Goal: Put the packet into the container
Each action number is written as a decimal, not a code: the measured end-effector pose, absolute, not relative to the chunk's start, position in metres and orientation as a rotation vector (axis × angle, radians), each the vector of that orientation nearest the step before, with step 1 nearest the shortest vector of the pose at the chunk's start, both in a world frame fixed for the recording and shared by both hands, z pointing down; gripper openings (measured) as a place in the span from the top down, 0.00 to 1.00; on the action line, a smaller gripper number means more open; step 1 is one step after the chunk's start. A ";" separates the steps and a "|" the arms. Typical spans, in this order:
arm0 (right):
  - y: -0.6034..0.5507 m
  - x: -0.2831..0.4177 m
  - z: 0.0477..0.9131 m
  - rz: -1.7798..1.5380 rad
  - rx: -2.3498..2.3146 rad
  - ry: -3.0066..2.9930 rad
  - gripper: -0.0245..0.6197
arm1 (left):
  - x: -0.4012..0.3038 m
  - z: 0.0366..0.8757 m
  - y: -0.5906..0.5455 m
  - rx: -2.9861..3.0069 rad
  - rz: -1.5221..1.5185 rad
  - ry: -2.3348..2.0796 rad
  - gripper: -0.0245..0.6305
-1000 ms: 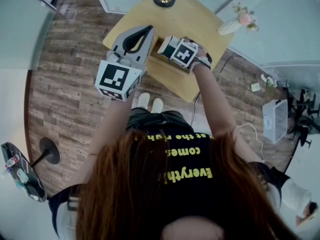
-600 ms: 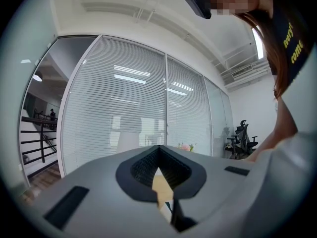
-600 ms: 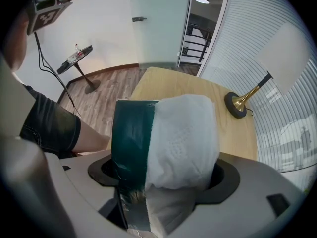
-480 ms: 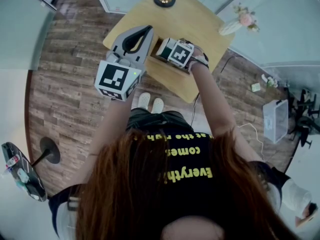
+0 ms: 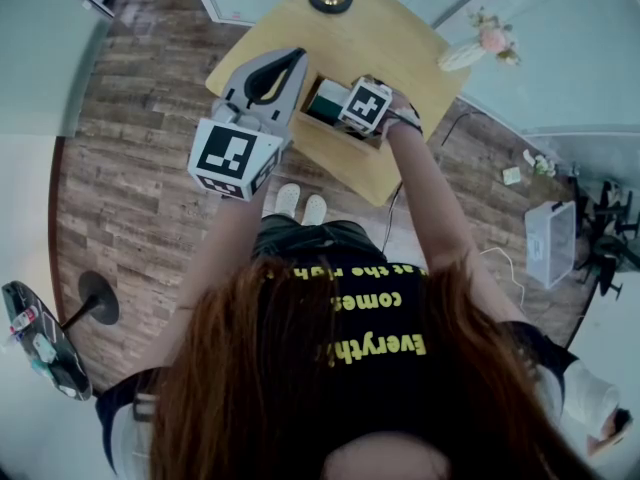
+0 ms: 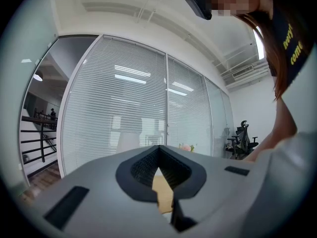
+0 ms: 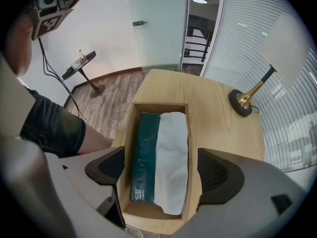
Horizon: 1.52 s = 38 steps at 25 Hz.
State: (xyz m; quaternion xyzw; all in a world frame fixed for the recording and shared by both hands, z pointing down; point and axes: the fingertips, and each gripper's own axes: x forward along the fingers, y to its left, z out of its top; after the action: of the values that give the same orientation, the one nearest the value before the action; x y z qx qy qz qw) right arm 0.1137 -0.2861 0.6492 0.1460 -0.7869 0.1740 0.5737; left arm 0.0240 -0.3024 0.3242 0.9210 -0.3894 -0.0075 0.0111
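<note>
Green-and-white packet [image 7: 146, 152] lies flat inside wooden container [image 7: 161, 108], long axis running away from right gripper [image 7: 161, 167]. That gripper hangs steeply nose-down directly above, jaws just opened wide, pads clear of packet. Farther off: left gripper [image 6: 159, 152], closed, empty, level.

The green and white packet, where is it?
In the right gripper view, the green and white packet lies centre-frame inside the wooden box on the wooden table.
</note>
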 end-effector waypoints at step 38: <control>-0.306 0.136 0.391 0.232 1.523 -2.664 0.94 | 0.042 0.346 -0.302 2.878 0.049 -1.132 0.96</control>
State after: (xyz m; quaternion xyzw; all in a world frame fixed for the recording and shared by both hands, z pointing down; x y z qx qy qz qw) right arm 0.1359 -0.3055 0.3913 0.4945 -0.8653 0.0752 0.0320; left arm 0.0424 -0.3016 0.3465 0.9302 -0.3660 0.0158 0.0242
